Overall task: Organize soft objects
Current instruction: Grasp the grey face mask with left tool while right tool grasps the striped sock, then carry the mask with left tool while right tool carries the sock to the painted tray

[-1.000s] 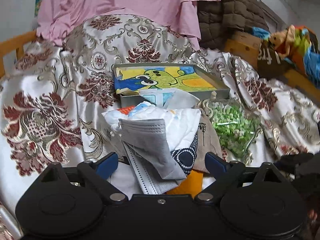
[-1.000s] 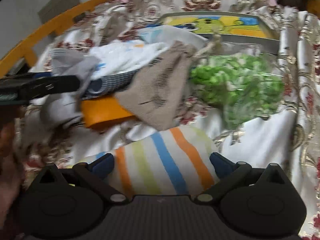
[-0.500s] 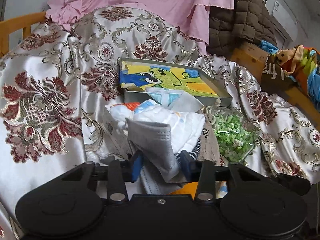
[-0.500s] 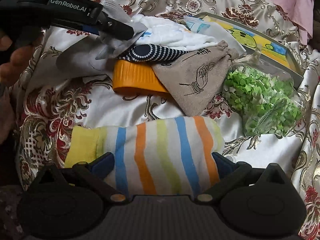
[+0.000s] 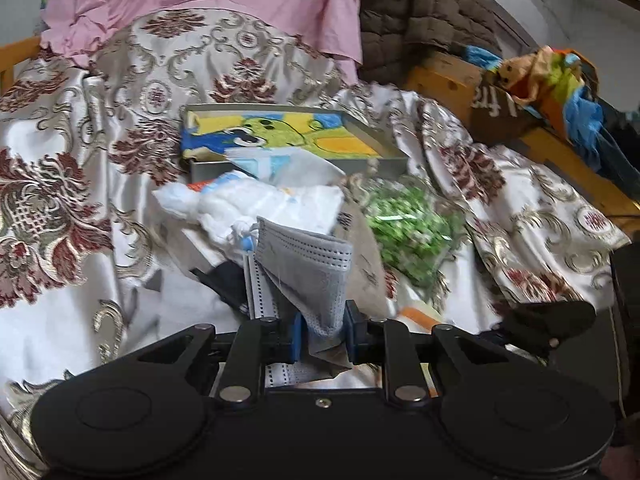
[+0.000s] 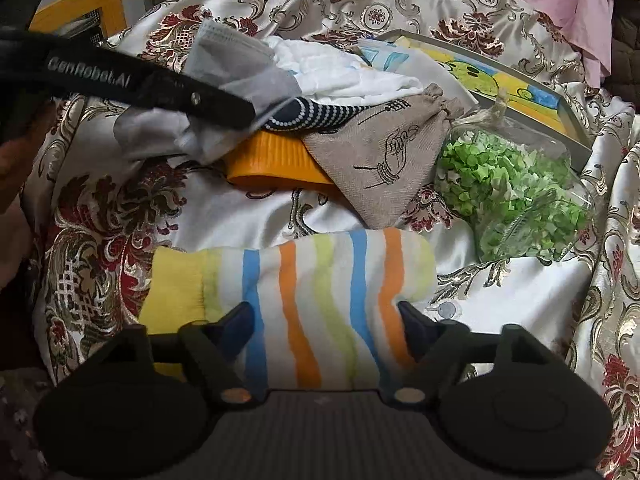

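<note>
A grey tray (image 5: pixel 376 136) lies on the brocade cover (image 5: pixel 60 208), and inside it sits a picture towel (image 5: pixel 280 136) in yellow, blue and green; a white packet (image 5: pixel 276 162) leans over its near edge. Just in front of the tray is a clear bag (image 6: pixel 516 184) tied with twine and stuffed with green scraps. Beside it lies a drawstring pouch (image 6: pixel 384 156) with a hand printed on it; what it holds cannot be seen. The pouch overlaps an orange ribbed piece (image 6: pixel 272 160), and a dotted navy cloth (image 6: pixel 316 116) and a white cloth (image 6: pixel 352 80) are heaped behind.

The left gripper (image 5: pixel 323 330) has its fingers clenched on the lower edge of a grey mask (image 5: pixel 308 268), which stands up from the pile with a second, paler mask (image 5: pixel 260 292) just beside it. From the right wrist view that gripper comes in from the left, with the mask bunched at its tip above the heap.

The right gripper (image 6: pixel 326 318) has its fingers partly closed against the two sides of a striped sock (image 6: pixel 312 284) lying flat on the cover; the sock's yellow cuff (image 6: pixel 176 284) points left.

A second ago both sets of fingers were spread wide: the left ones flanked the mask without touching it, and the right ones stood well outside the sock. Half a second ago the left had narrowed onto the mask, and now it has pinched tighter and lifted the mask clear of the white cloth. The right fingers have since drawn in to the sock.
</note>
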Available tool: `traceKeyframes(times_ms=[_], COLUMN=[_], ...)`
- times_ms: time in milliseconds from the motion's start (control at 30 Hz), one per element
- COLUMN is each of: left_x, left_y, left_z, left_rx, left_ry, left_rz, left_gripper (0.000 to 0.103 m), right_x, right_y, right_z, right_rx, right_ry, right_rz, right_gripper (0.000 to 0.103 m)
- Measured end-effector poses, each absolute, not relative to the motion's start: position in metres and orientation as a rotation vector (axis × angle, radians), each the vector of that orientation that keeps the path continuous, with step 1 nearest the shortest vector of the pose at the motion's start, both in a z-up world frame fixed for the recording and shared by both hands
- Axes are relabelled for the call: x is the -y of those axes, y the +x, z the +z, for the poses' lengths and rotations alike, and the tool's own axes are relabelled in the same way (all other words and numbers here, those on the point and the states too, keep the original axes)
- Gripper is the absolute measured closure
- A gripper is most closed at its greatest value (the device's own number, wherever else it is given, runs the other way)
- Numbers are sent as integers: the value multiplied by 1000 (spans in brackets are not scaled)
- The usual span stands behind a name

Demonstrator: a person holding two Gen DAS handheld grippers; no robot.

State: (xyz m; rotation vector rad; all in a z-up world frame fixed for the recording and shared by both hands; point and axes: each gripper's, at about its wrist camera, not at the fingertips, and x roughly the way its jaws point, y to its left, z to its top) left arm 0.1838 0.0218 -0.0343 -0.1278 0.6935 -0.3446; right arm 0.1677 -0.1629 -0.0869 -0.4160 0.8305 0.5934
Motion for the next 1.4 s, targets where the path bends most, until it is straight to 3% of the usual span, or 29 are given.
traceKeyframes(times_ms=[100, 233, 500, 700, 967, 1400], left_x=[-16, -11, -9, -9, -6, -36], left_y=[179, 174, 167, 158, 151, 176], left_z=[-35, -36, -34, -29, -28, -6], left_rx=[-694, -681, -659, -629, -614, -554], left_ry=[-113, -104, -116, -119, -117, -290], left_rz=[-380, -420, -440, -451, -472, -430], left_gripper=[82, 82, 82, 82, 90, 92], right_x=[160, 159, 167, 174, 181, 189], right_y=[160, 155, 147, 139, 132, 150], right_z=[-86, -85, -76, -65, -50, -16], right_rx=[-819, -811, -765, -689, -553, -458], right_ry=[-431, -436, -371, -312, -250, -204], right_rz=[601, 586, 533, 489, 468, 438], right_gripper=[48, 61, 78, 81, 84, 84])
